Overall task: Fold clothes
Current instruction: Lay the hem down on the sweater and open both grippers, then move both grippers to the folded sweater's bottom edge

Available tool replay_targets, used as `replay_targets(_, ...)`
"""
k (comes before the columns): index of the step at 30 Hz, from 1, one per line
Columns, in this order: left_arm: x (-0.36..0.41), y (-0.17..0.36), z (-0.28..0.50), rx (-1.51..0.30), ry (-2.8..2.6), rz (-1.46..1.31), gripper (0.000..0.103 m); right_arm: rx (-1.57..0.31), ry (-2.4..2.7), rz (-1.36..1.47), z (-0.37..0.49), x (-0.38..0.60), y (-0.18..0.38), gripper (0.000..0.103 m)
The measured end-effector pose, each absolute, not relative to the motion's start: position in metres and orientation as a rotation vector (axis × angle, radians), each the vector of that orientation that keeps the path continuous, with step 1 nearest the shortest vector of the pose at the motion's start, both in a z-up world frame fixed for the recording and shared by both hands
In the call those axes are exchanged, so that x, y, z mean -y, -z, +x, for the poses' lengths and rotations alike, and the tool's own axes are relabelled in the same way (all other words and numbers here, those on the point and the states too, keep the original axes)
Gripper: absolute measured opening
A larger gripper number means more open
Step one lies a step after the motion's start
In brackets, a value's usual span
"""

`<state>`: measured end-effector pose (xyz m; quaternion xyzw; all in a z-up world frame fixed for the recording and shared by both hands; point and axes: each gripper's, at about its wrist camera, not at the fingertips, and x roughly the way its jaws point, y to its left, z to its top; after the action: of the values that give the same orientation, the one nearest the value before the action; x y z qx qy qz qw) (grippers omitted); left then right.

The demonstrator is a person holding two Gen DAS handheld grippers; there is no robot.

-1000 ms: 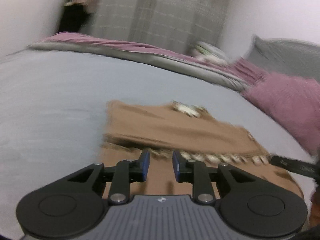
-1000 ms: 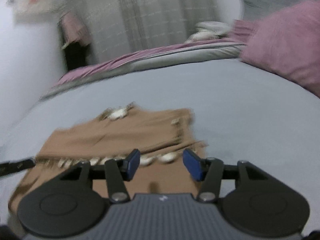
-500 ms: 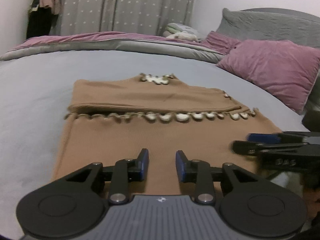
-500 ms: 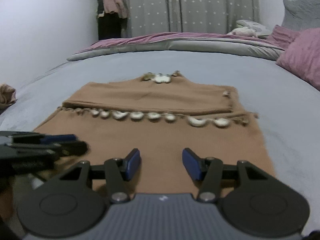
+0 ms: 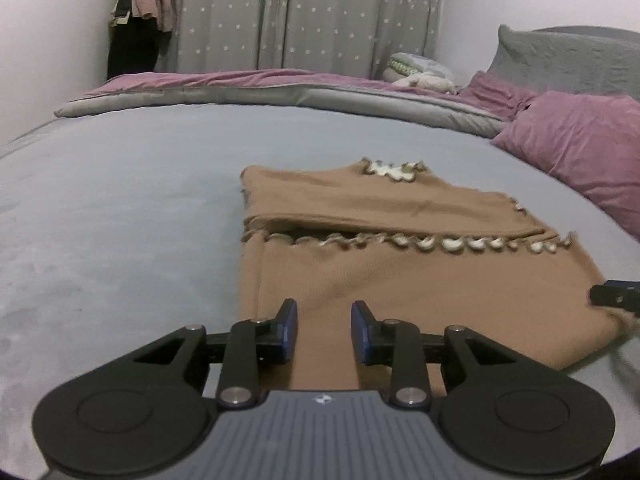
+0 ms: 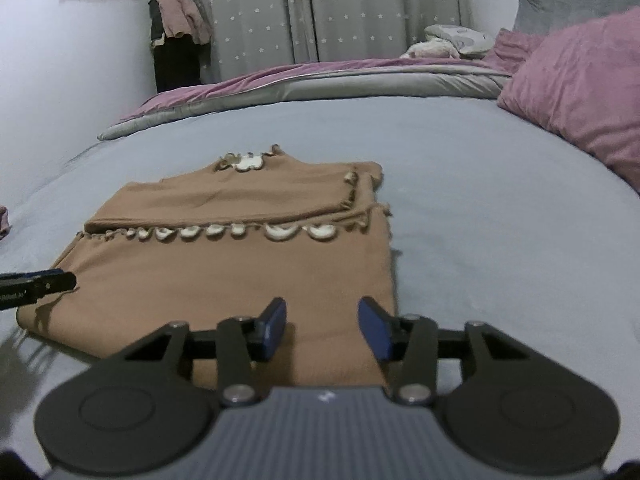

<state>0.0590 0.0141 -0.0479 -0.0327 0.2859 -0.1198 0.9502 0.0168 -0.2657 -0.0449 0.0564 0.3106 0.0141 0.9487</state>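
The brown garment (image 5: 400, 280) lies flat on the grey-blue bed (image 5: 120, 220), and the near hem is the part that counts now. In the left wrist view the left gripper (image 5: 324, 334) stands over the near left corner of the cloth, at the lower middle of the frame, and the cloth spreads from there toward the right. In the right wrist view the right gripper (image 6: 322, 328) stands over the near right corner, and the cloth spreads to the left. So each hand is nearest to its own corner, and the long near edge runs between them, across both frames.

The left fingers are spread a little apart with only cloth seen under the gap, nothing pinched. The right fingers are apart too, wider, and closing slowly; they do not press on the cloth.

The garment is already folded once: a cream scalloped trim (image 6: 240, 232) crosses its middle, and the neckline (image 6: 248, 162) lies at the far edge.
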Motion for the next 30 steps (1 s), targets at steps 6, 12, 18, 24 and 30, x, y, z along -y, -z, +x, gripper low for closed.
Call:
replay_targets(6, 0.014, 0.048, 0.05, -0.594, 0.39, -0.06, 0.03, -0.638, -0.114, 0.072, 0.025, 0.228, 0.039, 0.05)
replay_targets(12, 0.012, 0.057, 0.049, -0.62, 0.402, -0.018, 0.031, -0.67, -0.136, 0.024, 0.029, 0.215, 0.049, 0.051)
replay_targets(18, -0.014, 0.055, 0.053, -0.634, 0.331, -0.026, 0.031, -0.678, -0.085, 0.067, 0.02, 0.251, 0.049, 0.051)
replay_targets(24, -0.038, 0.044, 0.059, -0.662, 0.258, -0.088, 0.031, -0.675, -0.06, 0.099, 0.003, 0.281, 0.039, 0.05)
replay_targets(30, -0.056, 0.03, 0.066, -0.73, 0.223, -0.214, 0.032, -0.684, -0.025, 0.225, 0.002, 0.301, 0.019, 0.055)
